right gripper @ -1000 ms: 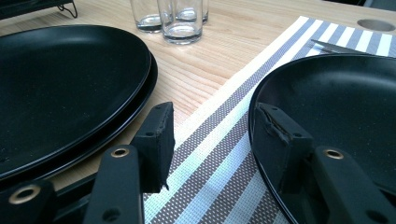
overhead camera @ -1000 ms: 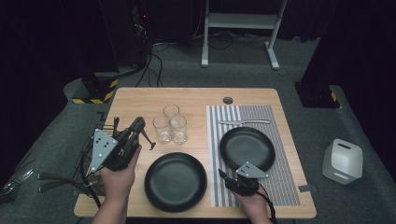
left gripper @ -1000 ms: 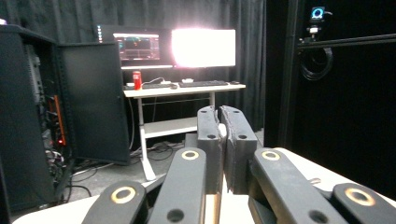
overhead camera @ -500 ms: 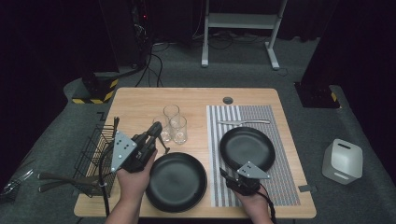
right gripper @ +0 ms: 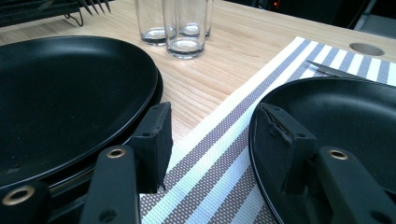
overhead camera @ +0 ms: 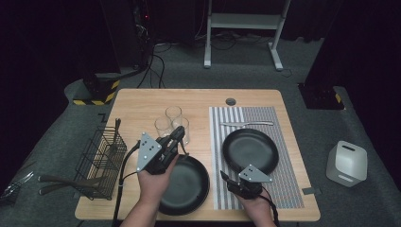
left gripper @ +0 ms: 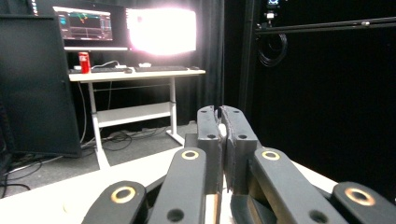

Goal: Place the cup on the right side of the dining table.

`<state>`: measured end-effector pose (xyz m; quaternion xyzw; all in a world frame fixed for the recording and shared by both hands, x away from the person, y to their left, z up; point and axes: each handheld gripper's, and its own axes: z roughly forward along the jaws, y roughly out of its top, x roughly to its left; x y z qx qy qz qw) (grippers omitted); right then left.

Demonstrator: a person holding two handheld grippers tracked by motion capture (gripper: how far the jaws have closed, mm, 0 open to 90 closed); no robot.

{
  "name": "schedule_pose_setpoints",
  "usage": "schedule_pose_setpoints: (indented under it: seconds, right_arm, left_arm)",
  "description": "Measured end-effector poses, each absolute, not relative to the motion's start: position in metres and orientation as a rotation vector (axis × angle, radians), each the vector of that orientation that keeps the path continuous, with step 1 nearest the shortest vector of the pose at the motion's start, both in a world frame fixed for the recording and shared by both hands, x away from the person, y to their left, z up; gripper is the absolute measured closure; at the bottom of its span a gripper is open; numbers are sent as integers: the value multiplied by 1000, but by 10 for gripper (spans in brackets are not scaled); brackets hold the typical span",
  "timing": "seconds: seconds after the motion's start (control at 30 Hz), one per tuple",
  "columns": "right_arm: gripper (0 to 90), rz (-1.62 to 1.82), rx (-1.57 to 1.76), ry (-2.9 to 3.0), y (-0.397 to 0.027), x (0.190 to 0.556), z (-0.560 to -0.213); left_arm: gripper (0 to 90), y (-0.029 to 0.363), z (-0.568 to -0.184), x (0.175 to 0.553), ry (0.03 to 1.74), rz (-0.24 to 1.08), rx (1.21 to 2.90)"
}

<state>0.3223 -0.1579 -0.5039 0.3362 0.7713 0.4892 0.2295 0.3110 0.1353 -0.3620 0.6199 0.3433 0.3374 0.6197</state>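
Left gripper point(overhead camera: 178, 134), jaws pressed fully together and holding nothing visible, is raised over the far rim of the round black plate point(overhead camera: 189, 187) on the bare wooden table point(overhead camera: 142, 101), beside three clear drinking glasses point(overhead camera: 173, 124). Right gripper point(right gripper: 210, 140), jaws about half open and empty, rests low over the striped woven placemat point(right gripper: 224, 154), between that plate and a second black plate point(overhead camera: 249, 150). The black wire basket point(overhead camera: 101, 161) holds dark cutlery.
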Motion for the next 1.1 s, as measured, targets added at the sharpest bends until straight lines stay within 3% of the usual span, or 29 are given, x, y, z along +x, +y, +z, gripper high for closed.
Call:
schedule_pose_setpoints:
  seconds: [0.7, 1.1]
  right_arm:
    - [520, 1391, 829, 2098, -140, 317, -475]
    - [491, 1446, 825, 2073, -128, 326, -452]
  left_arm:
    - [864, 120, -368, 314, 758, 725, 1442]
    - [864, 117, -369, 312, 759, 705, 1449]
